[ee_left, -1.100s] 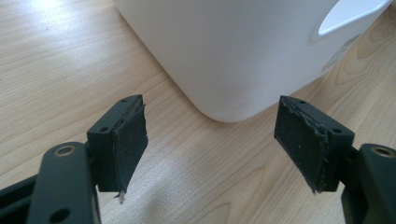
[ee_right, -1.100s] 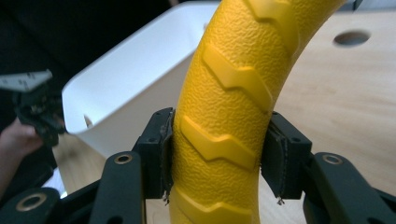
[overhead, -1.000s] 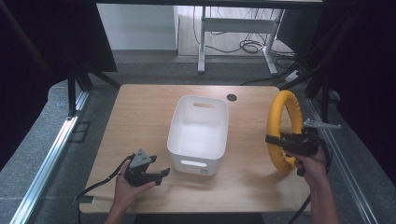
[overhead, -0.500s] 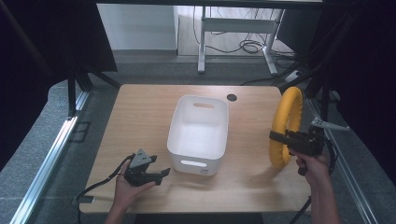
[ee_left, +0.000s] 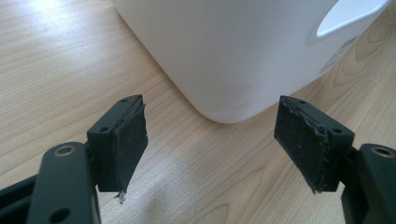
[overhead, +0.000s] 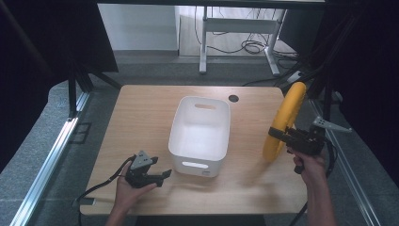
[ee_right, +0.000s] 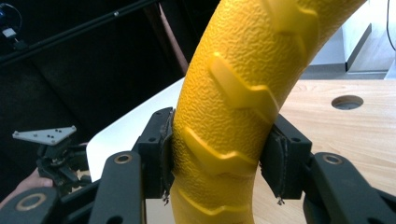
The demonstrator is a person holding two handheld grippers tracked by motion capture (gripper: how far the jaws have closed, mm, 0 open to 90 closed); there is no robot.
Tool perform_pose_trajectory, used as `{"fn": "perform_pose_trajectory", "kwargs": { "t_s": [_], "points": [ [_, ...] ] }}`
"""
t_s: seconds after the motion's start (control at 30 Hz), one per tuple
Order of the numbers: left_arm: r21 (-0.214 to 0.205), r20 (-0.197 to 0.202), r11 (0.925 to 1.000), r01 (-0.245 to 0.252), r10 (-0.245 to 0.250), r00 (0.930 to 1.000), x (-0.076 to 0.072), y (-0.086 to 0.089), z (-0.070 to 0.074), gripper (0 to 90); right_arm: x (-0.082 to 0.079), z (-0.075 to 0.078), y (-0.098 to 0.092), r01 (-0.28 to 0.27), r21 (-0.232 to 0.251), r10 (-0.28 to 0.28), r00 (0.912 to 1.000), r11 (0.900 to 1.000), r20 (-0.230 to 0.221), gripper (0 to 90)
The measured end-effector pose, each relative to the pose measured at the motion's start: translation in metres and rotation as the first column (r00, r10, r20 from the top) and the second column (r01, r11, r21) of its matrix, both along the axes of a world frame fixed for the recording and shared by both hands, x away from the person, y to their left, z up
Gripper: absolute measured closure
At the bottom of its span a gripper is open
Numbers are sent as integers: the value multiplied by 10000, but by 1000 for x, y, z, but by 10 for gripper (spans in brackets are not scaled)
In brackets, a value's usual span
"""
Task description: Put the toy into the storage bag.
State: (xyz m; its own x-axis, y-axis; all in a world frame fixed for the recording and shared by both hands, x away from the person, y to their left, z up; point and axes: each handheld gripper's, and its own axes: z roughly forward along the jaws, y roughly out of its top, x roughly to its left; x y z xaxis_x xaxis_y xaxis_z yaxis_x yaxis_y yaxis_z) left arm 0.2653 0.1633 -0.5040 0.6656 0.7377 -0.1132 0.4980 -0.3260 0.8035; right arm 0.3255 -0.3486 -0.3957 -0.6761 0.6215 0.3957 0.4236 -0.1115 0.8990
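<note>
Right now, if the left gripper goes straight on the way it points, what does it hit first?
Most likely the white bin. The left gripper rests low over the table with its jaws open, and the bin's rounded near corner sits dead ahead between them. Depth is hard to judge, but nothing lies in between.

Yellow ring [overhead: 284,120], clamped in right gripper [overhead: 282,135], now sits higher and further toward the table's right edge than a second ago; its top leans away from the white bin [overhead: 200,134].
</note>
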Motion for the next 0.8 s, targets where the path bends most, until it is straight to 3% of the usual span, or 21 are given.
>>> {"fn": "perform_pose_trajectory", "kwargs": {
  "t_s": [0.37,0.57,0.8],
  "points": [
    [37,8,10000,26,-26,10000,0,0,0,255,-5,7,16,621,237,-635,9961,9978,616,493],
    [10,-23,10000,16,-16,10000,0,-1,-1,255,-9,7,33,1283,155,-1292,9811,9916,1441,492],
    [34,2,10000,17,-17,10000,0,0,-1,255,-10,3,48,1577,411,-1623,9732,9866,1628,492]
  ]
}}
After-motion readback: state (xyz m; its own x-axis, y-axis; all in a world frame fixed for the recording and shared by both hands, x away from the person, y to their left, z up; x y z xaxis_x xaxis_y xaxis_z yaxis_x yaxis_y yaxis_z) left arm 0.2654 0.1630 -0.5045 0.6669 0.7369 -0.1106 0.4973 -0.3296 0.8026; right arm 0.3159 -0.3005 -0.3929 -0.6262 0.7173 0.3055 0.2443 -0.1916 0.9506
